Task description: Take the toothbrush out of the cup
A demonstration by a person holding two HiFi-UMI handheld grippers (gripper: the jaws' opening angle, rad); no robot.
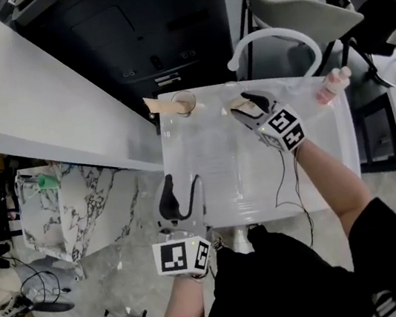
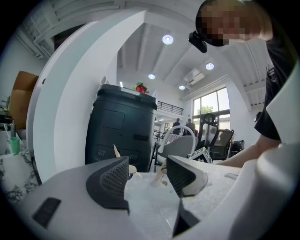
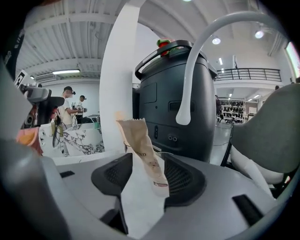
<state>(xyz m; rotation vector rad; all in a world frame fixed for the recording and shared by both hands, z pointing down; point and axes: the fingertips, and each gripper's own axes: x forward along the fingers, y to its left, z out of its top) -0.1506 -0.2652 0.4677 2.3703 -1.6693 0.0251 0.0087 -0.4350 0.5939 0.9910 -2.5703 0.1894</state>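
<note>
The right gripper (image 1: 243, 106) is in the upper middle of the head view, over the white table (image 1: 211, 189), w/ its jaws wide apart. In the right gripper view a paper packet (image 3: 143, 150), prob. a wrapped toothbrush, stands between them. At most it leans on the pad at the frame's right, and I see no squeeze on it, so nothing is really held.

The cup (image 1: 185, 102) is at the table's top edge, just left of this gripper in the frame. It is clear and looks light, and a second packet (image 1: 161, 106) sticks out of it toward the left. The left gripper (image 1: 180, 188) is at the bottom-left edge of the table, also open and empty, well apart from the cup.

What can go wrong, in my opinion:
- The paper packet is loose, so if the jaws close off-centre it can tip or slide away.
- The paper is thin and smooth, so a weak grip lets it slip.
- Nobody holds the cup. If a jaw touches it, or the second packet drags on the rim, the cup can fall over, maybe off the table, b/c it stands so near the edge.
</note>
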